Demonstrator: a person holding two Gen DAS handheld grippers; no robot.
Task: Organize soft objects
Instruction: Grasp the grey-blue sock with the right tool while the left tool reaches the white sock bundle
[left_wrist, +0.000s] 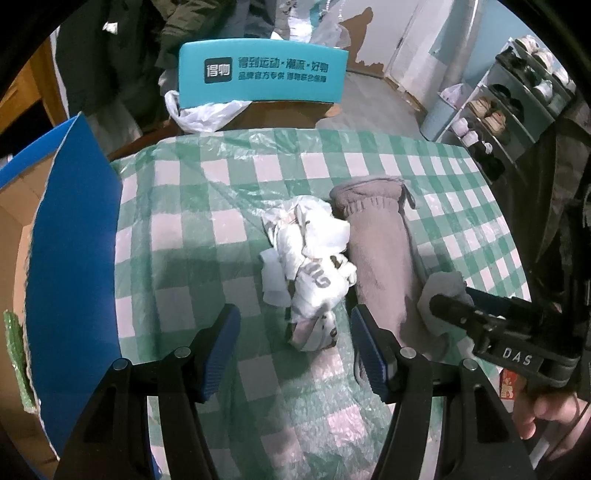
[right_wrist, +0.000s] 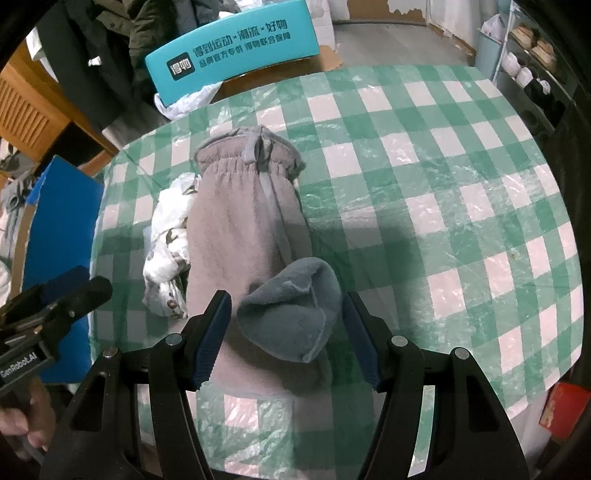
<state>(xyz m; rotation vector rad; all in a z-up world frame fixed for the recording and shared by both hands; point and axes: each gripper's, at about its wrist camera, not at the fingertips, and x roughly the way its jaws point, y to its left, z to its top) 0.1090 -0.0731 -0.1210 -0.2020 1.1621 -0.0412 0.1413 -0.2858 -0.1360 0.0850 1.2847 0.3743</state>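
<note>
Both grippers are held steeply downward with jaws apart, the left gripper (left_wrist: 295, 341) straddling crumpled white cloth (left_wrist: 314, 258), the right gripper (right_wrist: 286, 338) straddling a grey towel (right_wrist: 291, 314) on folded mauve trousers (right_wrist: 243, 221) atop the checked table (right_wrist: 461, 184).

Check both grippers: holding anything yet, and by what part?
Nothing held. Left gripper is open around the end of the white printed cloth; right gripper is open around the grey towel, pads clear.

Surface (right_wrist: 443, 155) with green-white checked cover (clear plastic over it): taupe folded pants (right_wrist: 243, 221), crumpled white cloth (left_wrist: 310, 258) touching them on one side.
</note>
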